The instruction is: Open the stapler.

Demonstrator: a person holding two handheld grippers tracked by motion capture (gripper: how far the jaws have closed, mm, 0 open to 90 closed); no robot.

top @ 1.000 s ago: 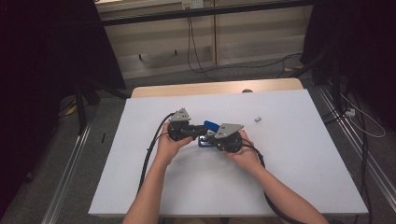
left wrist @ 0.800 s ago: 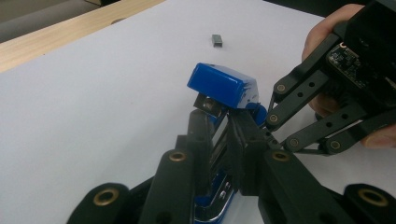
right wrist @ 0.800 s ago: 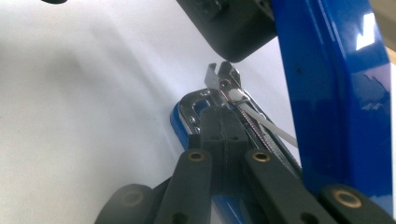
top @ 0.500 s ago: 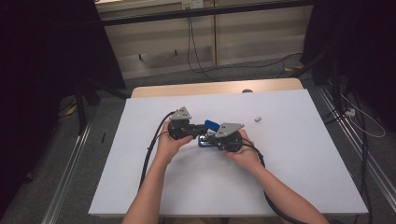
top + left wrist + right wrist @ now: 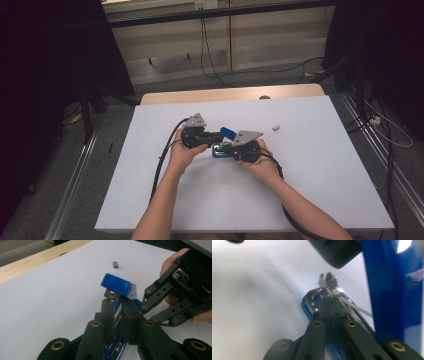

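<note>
Stapler (image 5: 222,141) mid-table, blue lid swung up, magazine rail and spring laid bare for reloading. Steadied from both sides: left gripper (image 5: 214,136) pinching the raised rail (image 5: 117,317), right gripper (image 5: 224,147) clamped tight low on the blue base (image 5: 308,305). Loose staple strip (image 5: 275,127) waiting well apart on white table (image 5: 325,190).

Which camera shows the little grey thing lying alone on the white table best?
The left gripper view: the little grey block lies sharp and close on the white table, beyond the blue stapler. In the high view it is a tiny pale speck right of the hands.
</note>
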